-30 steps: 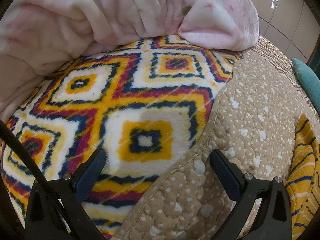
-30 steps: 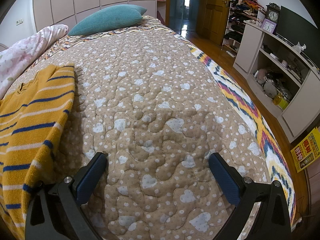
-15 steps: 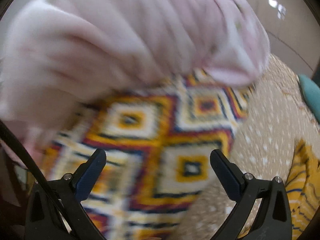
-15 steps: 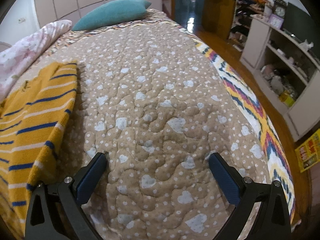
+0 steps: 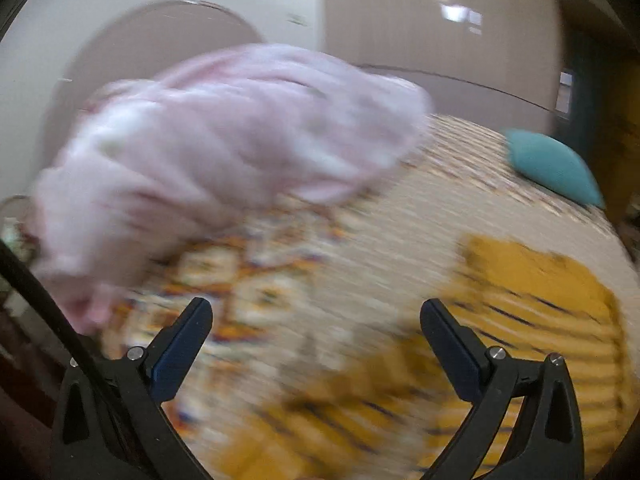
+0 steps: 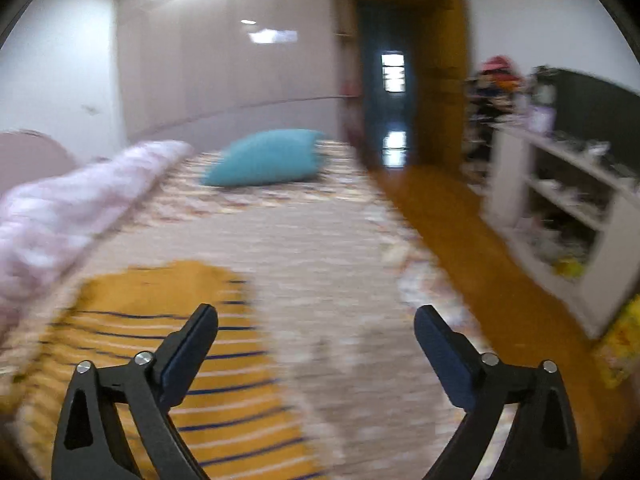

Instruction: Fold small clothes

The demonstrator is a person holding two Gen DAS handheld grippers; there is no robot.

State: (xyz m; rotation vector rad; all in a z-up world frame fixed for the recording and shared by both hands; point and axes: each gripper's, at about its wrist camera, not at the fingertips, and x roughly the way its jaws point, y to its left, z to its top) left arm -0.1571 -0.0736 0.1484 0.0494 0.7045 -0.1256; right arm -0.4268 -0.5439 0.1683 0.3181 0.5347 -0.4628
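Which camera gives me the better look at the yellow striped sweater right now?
Right wrist: the yellow striped sweater lies flat on the bed, stripes readable despite blur. Left wrist shows it heavily smeared, partly behind the gripper fingers.

Both views are heavily motion-blurred; only the fingers at the bottom stay sharp. Beyond them the sweater and quilt smear into streaks. Light is soft, even indoor light, with no hard shadows. Glare patches sit on the glossy wardrobe far ahead of the fingers, and a bright window glows through the dark doorway. Fisheye bending curves the edges, and the corners go black.
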